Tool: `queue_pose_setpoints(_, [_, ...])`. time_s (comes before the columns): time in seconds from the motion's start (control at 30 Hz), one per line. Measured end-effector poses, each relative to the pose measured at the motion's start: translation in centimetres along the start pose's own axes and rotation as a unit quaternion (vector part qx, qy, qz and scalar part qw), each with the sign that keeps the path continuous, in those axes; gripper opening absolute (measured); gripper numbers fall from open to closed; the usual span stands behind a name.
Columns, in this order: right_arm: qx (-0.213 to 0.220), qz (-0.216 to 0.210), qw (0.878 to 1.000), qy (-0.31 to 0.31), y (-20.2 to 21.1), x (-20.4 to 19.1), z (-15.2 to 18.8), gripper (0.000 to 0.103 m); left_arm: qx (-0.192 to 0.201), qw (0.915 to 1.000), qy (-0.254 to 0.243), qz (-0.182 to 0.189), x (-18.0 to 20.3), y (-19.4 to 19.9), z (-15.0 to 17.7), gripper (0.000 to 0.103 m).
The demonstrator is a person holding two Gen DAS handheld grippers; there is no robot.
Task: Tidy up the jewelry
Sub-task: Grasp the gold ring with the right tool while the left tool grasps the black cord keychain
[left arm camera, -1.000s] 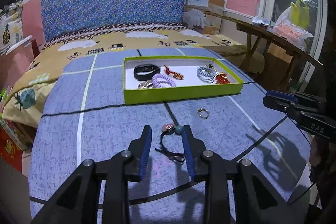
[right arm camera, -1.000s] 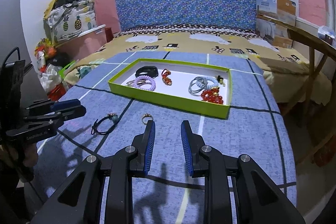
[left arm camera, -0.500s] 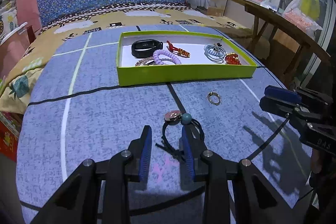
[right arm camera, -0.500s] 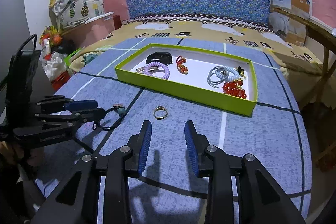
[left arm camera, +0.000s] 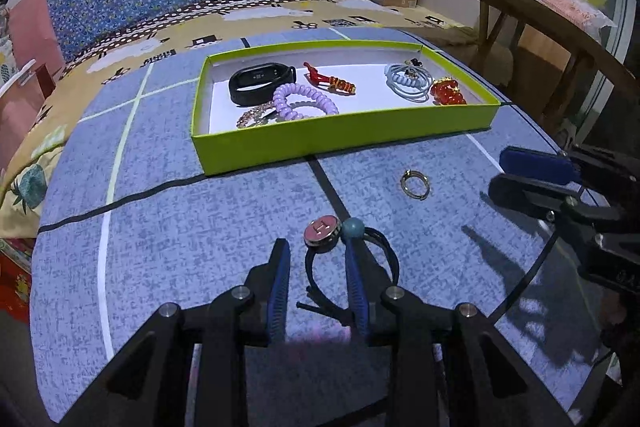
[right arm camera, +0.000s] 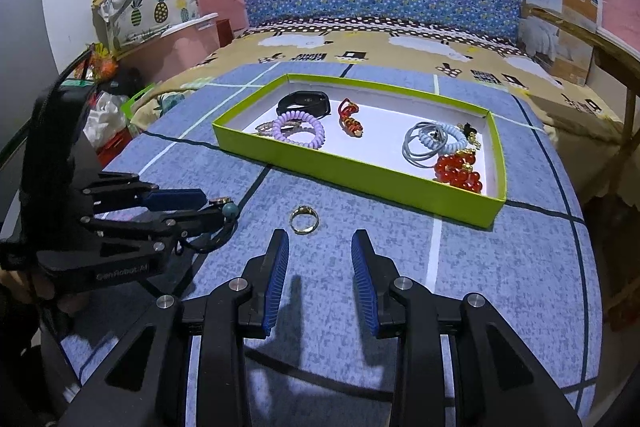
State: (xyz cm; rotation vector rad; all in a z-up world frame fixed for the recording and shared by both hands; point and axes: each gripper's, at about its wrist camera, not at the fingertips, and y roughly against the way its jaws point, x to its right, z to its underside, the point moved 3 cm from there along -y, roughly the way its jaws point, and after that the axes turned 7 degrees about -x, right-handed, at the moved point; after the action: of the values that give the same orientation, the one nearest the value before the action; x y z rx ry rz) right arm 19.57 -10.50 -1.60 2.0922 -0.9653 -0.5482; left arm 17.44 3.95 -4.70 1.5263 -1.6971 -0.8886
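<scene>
1. The left gripper is low over the blue checked table, and its jaws have just been closing in around the black cord bracelet.
2. Part of the cord loop lies between those jaws, with its pink disc charm and teal bead just past the tips; the jaws are not pinching it, so that gripper is released.
3. The right gripper has its jaws spread apart with nothing between them; they have just been opening.
4. The gold ring lies on the table just ahead of the right jaws, a little toward the left one, untouched.
5. Beyond both grippers sits the green tray, with a black band, a purple coil tie and red beads inside.
</scene>
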Motion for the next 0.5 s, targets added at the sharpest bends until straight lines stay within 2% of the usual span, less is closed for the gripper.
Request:
queue_pose_setpoints(0.1, [-0.004, -0.003, 1.000, 0.004, -0.6, -0.2, -0.4, 0.033, 0.000, 1.0000, 0.004, -0.002, -0.3, 0.1, 0.1, 0.007])
queue_pose_setpoints(0.17, [-0.008, -0.005, 1.000, 0.007, -1.1, -0.3, -0.6, 0.033, 0.000, 1.0000, 0.007, 0.000, -0.6, 0.1, 0.1, 0.004])
queue_pose_setpoints(0.5, [-0.034, -0.014, 0.999, 0.022, -3.2, -0.5, -1.2, 0.034, 0.019, 0.9996, 0.013, 0.016, -0.8, 1.2, 0.6, 0.001])
